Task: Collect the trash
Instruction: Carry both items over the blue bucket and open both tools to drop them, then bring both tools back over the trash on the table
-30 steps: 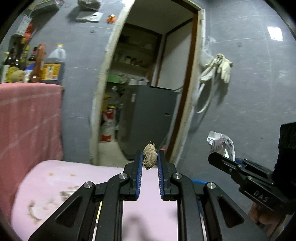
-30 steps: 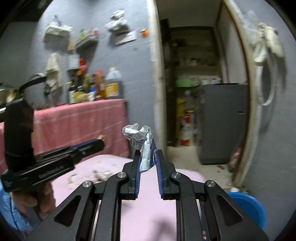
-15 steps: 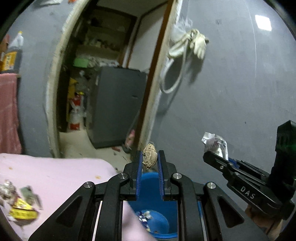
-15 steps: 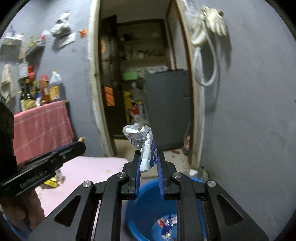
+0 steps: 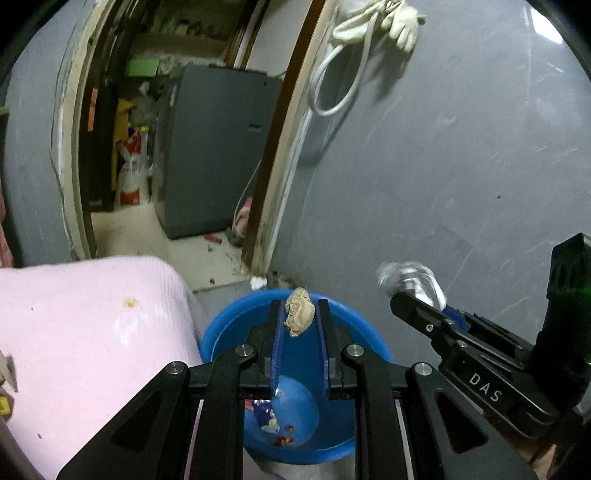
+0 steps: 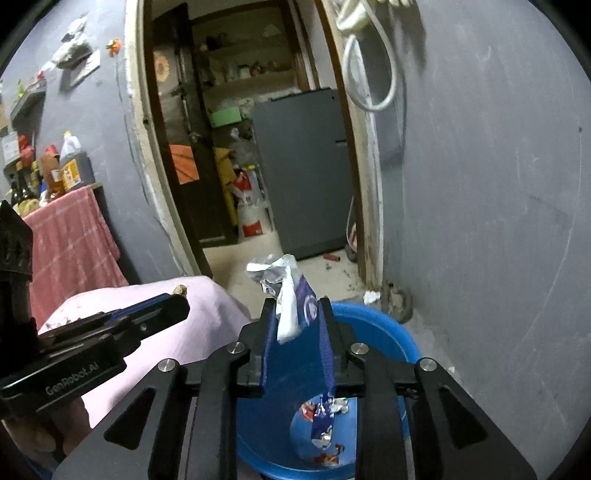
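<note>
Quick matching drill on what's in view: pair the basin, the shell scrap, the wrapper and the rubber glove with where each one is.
Things:
1 basin
2 shell scrap
3 wrapper
4 glove

Places:
A between the right claw's opening fingers
B hanging on the wall by the doorway
C on the floor below both claws
D pinched in the left claw

Pairs: 1-C, 2-D, 3-A, 4-B
</note>
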A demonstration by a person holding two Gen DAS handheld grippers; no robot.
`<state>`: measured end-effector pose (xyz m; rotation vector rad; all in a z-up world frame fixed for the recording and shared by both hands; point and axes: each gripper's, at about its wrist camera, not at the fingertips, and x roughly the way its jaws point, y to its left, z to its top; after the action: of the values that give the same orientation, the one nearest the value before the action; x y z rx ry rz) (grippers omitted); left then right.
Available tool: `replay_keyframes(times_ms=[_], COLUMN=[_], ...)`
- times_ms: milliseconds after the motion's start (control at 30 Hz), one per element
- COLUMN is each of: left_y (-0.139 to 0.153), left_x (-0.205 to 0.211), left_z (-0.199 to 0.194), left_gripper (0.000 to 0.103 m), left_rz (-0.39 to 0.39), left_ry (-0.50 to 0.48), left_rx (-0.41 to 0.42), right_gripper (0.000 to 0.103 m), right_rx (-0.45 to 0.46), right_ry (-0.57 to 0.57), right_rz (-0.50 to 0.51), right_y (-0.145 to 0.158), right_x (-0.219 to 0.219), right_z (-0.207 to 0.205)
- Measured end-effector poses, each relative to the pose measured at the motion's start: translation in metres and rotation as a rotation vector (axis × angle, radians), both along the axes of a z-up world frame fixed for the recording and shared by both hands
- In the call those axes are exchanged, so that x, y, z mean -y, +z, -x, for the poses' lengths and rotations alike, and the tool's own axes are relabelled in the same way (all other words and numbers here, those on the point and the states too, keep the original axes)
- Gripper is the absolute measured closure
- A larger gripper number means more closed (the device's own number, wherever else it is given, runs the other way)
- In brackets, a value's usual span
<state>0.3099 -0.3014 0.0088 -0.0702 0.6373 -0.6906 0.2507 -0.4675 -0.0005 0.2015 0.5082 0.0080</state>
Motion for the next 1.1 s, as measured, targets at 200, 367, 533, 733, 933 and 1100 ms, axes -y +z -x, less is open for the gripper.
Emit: replay_keyframes(times_ms=[200,367,533,733,933,1100], left_y=[-0.009,-0.004,0.006,0.028,0.052,0.068], left_x=[-0.002,-0.013,-0.030,-0.057,-0.092,-0.128], left_z=[-0.004,-0.007,-0.005,0.006,0.026,0.040], left_gripper=[0.070,0.070,0.058,0.040,0.008,0.003], left_rz=[0.004,0.019,0.041,0.040,0.066,0.080], left_ry=[0.019,0.050,0.102,0.174,0.255,0.331], left_rx=[-0.024,-0.019,0.007,0.098,0.210,0.270], right_gripper=[0.076,0.070,0.055,0.031,0.011,0.000], right_rx=[-0.025,-0.020,0.011,0.104,0.208,0.290], right_ry=[-0.013,-0.018,-0.023,-0.026,0.006,0.040], right_rz=[-0.027,-0.028,-0.028,-0.012,0.005,0.028], right_y=[-0.008,-0.005,0.000,0.017,0.039,0.058], right_x=[0.008,0.006,0.006,-0.001,-0.021,-0.045], right_z=[-0.001,-0.003,0.001,0.013,0.026,0.033])
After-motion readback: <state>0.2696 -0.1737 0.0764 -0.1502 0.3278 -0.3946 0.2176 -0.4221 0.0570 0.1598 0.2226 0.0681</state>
